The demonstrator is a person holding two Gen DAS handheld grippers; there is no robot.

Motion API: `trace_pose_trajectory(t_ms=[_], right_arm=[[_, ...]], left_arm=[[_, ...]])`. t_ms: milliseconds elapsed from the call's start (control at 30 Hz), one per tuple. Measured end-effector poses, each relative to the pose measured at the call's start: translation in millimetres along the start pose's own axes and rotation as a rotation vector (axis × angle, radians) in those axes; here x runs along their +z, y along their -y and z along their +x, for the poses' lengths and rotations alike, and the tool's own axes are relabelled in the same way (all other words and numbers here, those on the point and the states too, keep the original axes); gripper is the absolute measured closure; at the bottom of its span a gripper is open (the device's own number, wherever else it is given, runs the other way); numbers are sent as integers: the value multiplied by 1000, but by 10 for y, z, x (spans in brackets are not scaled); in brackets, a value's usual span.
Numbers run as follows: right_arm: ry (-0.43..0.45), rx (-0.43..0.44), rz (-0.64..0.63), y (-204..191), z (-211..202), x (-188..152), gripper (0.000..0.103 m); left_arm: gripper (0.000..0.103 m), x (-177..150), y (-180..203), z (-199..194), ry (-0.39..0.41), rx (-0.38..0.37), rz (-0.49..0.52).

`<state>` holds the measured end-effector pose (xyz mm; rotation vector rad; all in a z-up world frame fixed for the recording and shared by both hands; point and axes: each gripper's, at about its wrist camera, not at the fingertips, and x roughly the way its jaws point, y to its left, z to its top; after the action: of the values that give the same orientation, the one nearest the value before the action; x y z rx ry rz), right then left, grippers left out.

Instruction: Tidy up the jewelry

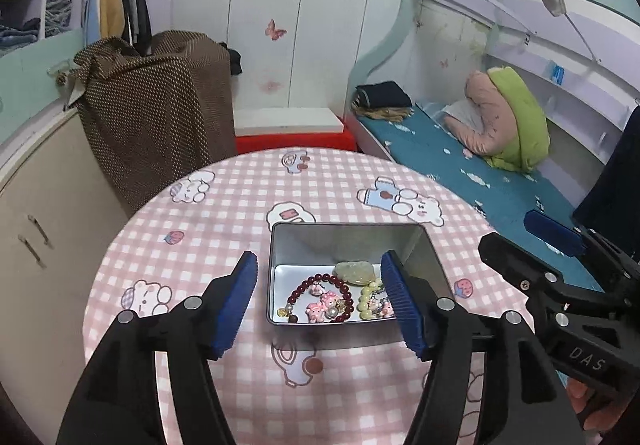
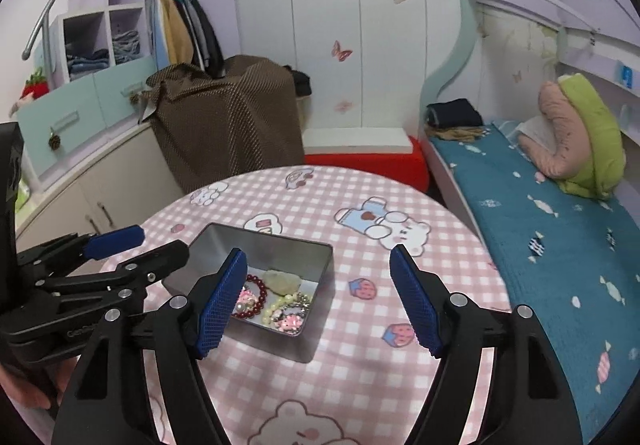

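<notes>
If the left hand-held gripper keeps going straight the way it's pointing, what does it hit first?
Most likely the tin: the open left hand-held gripper points down at its inside, toward the red bracelet and charms on the bottom. Depth is hard to judge.

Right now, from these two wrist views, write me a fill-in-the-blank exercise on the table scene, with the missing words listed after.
1. The dark red bead bracelet lies inside the metal ____.
2. The tin stands on a round table covered with a pink ____ cloth.
3. Both the left tool and the right tool have their jaws ____, with nothing gripped.
4. The pads on the tools are coloured ____.

Missing words: tin; checked; open; blue
</notes>
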<state>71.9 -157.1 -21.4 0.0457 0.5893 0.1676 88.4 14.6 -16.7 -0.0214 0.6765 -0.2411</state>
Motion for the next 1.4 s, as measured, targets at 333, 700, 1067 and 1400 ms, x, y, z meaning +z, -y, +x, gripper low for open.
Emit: trace_pose_trajectory(t_ms=[333, 700, 1067, 1400], right_arm=[[67, -62, -1, 8, -436, -23, 21], [79, -59, -6, 11, -634, -63, 21], [73, -61, -3, 3, -679, -90, 21], [70, -66, 0, -5, -684, -102, 21]], left_arm=[[36, -13, 162, -389, 47, 31, 8], [35, -49, 242, -611, 63, 47, 27], [33, -75, 277, -672, 49, 66, 28], [33, -71, 289, -661, 37, 64, 29]])
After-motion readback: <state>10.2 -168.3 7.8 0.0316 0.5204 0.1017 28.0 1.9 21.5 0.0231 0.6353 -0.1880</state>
